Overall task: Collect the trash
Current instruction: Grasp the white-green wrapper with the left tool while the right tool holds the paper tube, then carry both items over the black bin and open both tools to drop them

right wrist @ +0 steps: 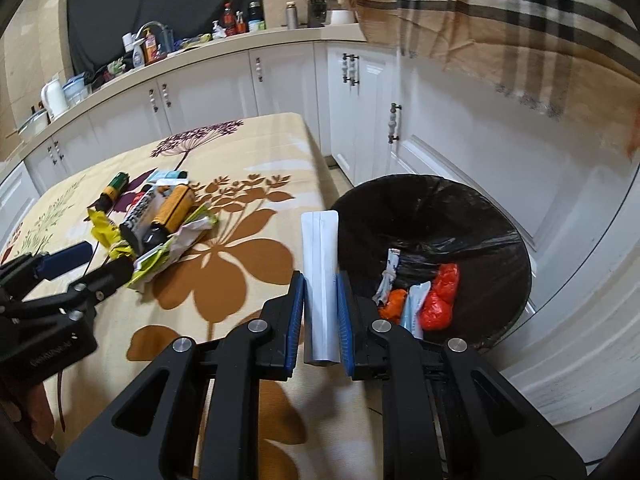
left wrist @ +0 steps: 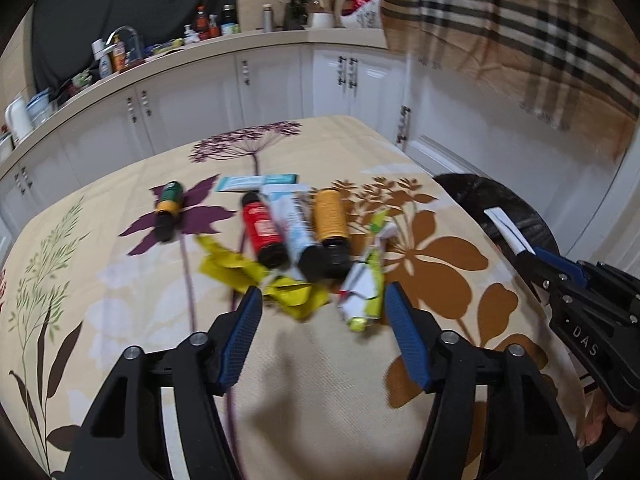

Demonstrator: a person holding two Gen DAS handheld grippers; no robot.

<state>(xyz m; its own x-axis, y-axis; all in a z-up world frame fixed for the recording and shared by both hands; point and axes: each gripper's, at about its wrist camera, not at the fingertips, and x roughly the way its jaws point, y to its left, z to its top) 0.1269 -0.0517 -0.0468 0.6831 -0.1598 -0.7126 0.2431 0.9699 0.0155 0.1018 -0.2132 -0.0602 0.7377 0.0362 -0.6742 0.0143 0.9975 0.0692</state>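
Note:
My left gripper (left wrist: 324, 300) stands open just short of a pile of trash on the flowered tablecloth; nothing is between its blue pads. A crumpled yellow wrapper (left wrist: 256, 276) and a green-white wrapper (left wrist: 366, 284) lie closest to it. Behind them lie a red tube (left wrist: 262, 232), a pale blue tube (left wrist: 294, 232) and an orange tube (left wrist: 330, 224); a green-yellow tube (left wrist: 168, 208) lies apart on the left. My right gripper (right wrist: 320, 304) is shut on a flat white packet (right wrist: 319, 276) near the table's right edge, beside the black-lined bin (right wrist: 432, 256).
The bin holds red and orange bags (right wrist: 440, 296) and some white wrappers. The table (right wrist: 240, 280) ends just left of the bin. White cabinets (right wrist: 360, 92) and a cluttered counter run along the back. A checked cloth (left wrist: 520, 40) hangs at upper right.

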